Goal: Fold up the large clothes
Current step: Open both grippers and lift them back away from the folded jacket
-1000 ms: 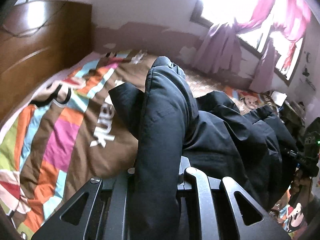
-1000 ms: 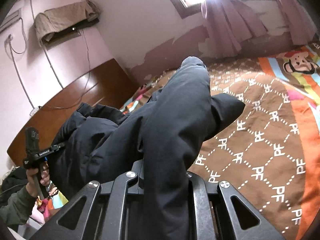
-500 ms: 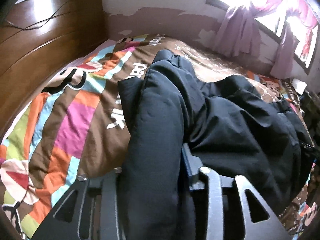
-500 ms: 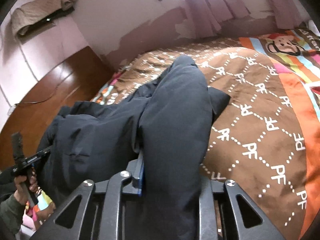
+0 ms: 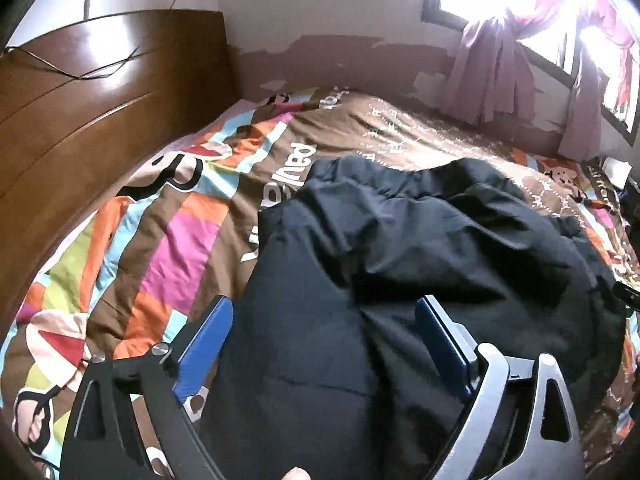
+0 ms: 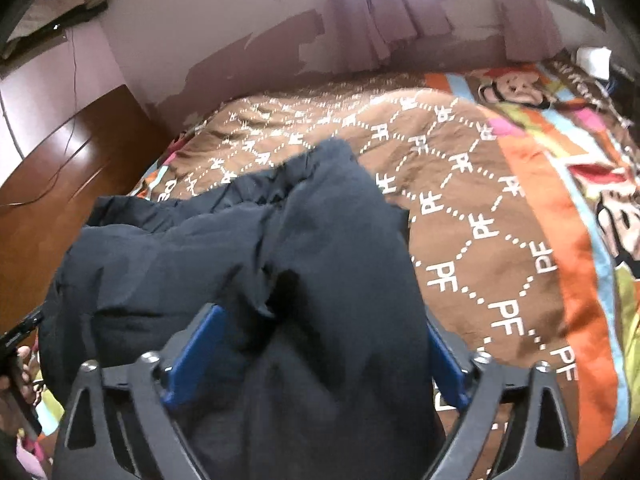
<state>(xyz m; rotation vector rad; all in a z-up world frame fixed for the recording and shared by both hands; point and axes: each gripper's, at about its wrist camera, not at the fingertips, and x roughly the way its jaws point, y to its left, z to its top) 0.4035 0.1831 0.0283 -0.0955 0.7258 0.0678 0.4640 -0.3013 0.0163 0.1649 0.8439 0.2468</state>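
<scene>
A large black padded jacket (image 5: 420, 264) lies bunched on the colourful bedspread (image 5: 168, 248); it also shows in the right wrist view (image 6: 248, 256). My left gripper (image 5: 324, 320) is open, its blue pads wide apart on either side of the jacket's near edge. My right gripper (image 6: 320, 332) is open too, with jacket fabric lying loose between its blue pads. The jacket's far edge rests on the brown patterned part of the bedspread (image 6: 480, 208).
A wooden headboard (image 5: 80, 120) runs along the left. A peeling wall with a window and pink curtains (image 5: 492, 68) stands behind the bed. The person's other hand and gripper show at the left edge of the right wrist view (image 6: 16, 344).
Both grippers lowered the jacket onto the bed and opened, letting the fabric go. The lifted folds have dropped and spread flat.
</scene>
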